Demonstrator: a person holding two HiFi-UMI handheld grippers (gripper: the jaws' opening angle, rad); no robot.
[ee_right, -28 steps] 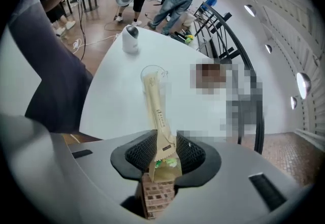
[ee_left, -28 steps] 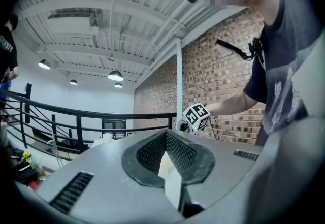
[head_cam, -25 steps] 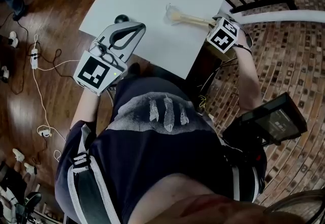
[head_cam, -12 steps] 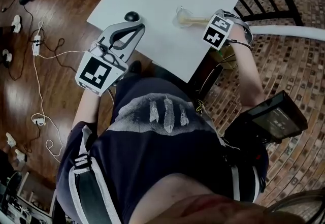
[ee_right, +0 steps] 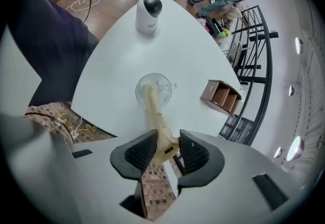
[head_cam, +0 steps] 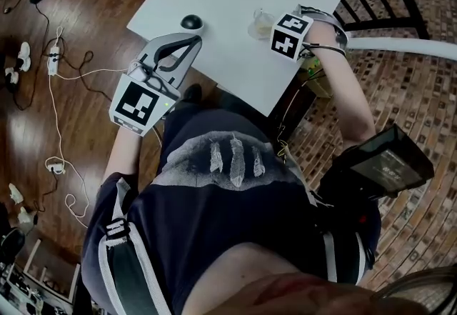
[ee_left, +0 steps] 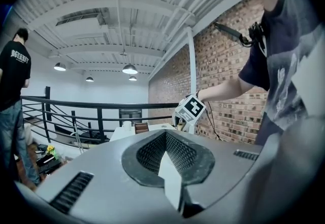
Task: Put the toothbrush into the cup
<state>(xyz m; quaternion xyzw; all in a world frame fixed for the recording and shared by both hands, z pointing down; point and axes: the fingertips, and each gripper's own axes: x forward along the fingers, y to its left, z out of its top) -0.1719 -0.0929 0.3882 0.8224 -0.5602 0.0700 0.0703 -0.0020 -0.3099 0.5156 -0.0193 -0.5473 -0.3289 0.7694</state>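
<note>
The toothbrush (ee_right: pixel 155 116) is clamped by its handle end between the jaws of the right gripper (ee_right: pixel 161 153), and its far end is seen inside the clear cup (ee_right: pixel 154 90) on the white table (ee_right: pixel 111 60). The insertion step is judged nearly done; next, a release is called for once the brush leans on the rim. The left gripper (ee_left: pixel 166 159) is held closed and empty. Whether the tip reaches the cup's bottom cannot be made out; in the head view the cup is half covered by the marker cube (head_cam: pixel 290 36).
</note>
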